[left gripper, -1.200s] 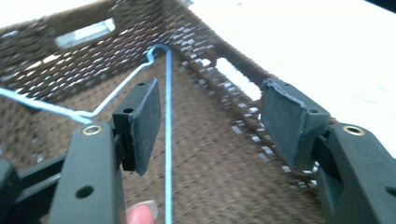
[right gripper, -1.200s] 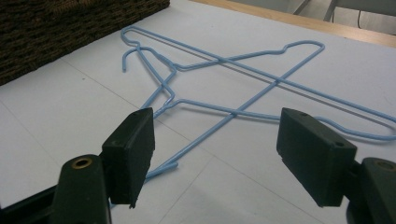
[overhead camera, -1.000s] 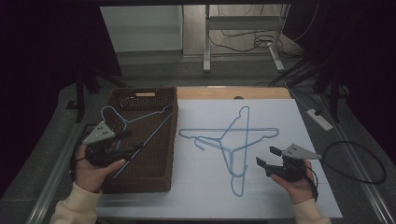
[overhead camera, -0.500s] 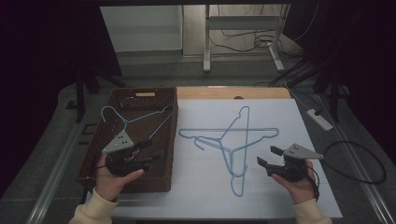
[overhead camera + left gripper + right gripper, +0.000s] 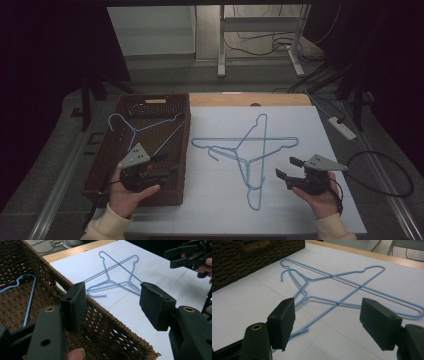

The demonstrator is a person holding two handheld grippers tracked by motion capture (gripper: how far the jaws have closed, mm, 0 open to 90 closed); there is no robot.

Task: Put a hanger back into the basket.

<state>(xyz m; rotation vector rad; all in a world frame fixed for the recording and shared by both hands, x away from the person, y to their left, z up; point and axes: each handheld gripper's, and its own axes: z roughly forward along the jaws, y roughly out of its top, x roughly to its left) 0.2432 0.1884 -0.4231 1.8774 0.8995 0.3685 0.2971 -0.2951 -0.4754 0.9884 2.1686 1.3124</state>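
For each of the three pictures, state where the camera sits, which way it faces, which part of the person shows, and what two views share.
High view: above the table, facing down; forearms, left gripper, right gripper.
Left gripper view: on that gripper, over the wicker basket, facing the crossed blue hangers; a fingertip.
Right gripper view: low above white paper, facing them.
All share the hangers.

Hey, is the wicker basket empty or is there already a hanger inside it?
Not empty. One blue wire hanger lies inside the brown wicker basket, its hook toward the far left corner. Two more hangers lie crossed on the white sheet outside it.
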